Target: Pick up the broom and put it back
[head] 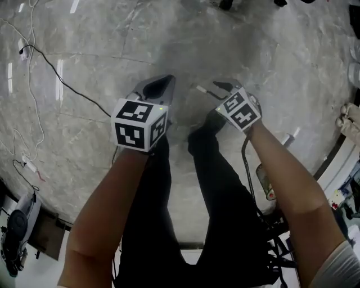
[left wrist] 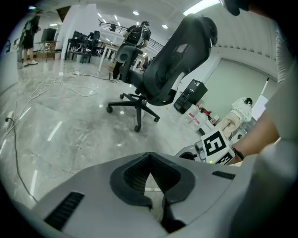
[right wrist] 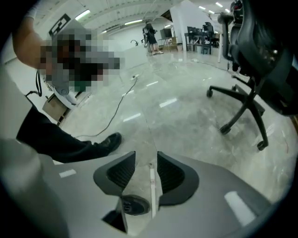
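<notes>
We see bright, even indoor light. In the left gripper view a long ceiling strip (left wrist: 201, 6) glares above the office chair (left wrist: 179, 60), and small round spots shine up and to the left of it, so the chair shows as a dark, backlit shape. Left of the chair the polished floor (left wrist: 70, 125) throws back pale streaks. Close to the lens, the left gripper (left wrist: 149, 155) looks soft. In the right gripper view the streaks again lie left of the chair (right wrist: 260, 51), which is dark and smeared at the frame edge. Both views bulge strongly and their corners go black. In the head view the floor (head: 67, 129) carries thin reflected bars and one broad, soft shadow.
</notes>
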Demonstrator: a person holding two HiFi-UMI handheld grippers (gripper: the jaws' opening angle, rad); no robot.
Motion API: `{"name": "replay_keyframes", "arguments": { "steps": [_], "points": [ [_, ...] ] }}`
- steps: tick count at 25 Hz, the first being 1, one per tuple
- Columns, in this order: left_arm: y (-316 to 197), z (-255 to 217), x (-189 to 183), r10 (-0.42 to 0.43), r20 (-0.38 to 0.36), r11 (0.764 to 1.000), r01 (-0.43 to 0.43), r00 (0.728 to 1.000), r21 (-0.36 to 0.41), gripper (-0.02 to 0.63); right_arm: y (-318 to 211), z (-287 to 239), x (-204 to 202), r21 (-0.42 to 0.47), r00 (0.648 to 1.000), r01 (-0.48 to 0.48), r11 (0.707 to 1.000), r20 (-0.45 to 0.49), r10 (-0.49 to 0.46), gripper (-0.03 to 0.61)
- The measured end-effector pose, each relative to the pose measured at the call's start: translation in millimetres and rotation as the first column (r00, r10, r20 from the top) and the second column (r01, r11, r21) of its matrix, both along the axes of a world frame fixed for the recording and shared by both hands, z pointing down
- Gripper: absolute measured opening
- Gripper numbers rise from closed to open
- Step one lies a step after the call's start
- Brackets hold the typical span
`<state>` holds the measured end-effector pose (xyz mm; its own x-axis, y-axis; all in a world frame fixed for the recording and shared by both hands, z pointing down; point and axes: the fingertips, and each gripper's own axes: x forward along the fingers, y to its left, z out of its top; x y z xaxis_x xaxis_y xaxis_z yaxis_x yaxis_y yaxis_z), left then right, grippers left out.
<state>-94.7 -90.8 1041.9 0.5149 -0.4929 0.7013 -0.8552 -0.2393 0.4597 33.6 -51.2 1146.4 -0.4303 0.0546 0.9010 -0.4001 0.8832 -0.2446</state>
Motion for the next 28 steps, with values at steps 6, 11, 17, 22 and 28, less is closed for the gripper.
{"name": "replay_keyframes", "arguments": {
  "steps": [6,11,17,22,28],
  "points": [
    [13.7,127.0,-11.9,0.013,0.011,0.999,-0.012,1.000,-0.045,0.005,37.4,155.6,16.7,-0.042,0.992,0.071,0.997,-0.103,-0.075,0.143],
    [16.5,200.2,-23.4,0.055,0.016,0.997,-0.054,0.998,-0.060,0.005,66.0,248.8,19.7,-0.087,0.976,0.138,0.987,-0.158,-0.151,0.141],
    [10.5,250.7,-30.4,0.080,0.000,0.995,-0.080,0.997,-0.059,0.005,67.4,317.1,23.0,-0.060,0.960,0.156,0.986,-0.227,-0.166,0.141],
    [9.2,267.1,-30.7,0.083,-0.011,0.995,-0.084,0.996,-0.058,0.005,70.7,340.4,22.6,-0.049,0.953,0.150,0.988,-0.259,-0.157,0.126],
    [6.6,265.4,-24.0,0.091,-0.022,0.995,-0.092,0.996,-0.047,0.005,72.1,347.9,24.1,-0.049,0.947,0.149,0.988,-0.279,-0.156,0.092]
  ]
}}
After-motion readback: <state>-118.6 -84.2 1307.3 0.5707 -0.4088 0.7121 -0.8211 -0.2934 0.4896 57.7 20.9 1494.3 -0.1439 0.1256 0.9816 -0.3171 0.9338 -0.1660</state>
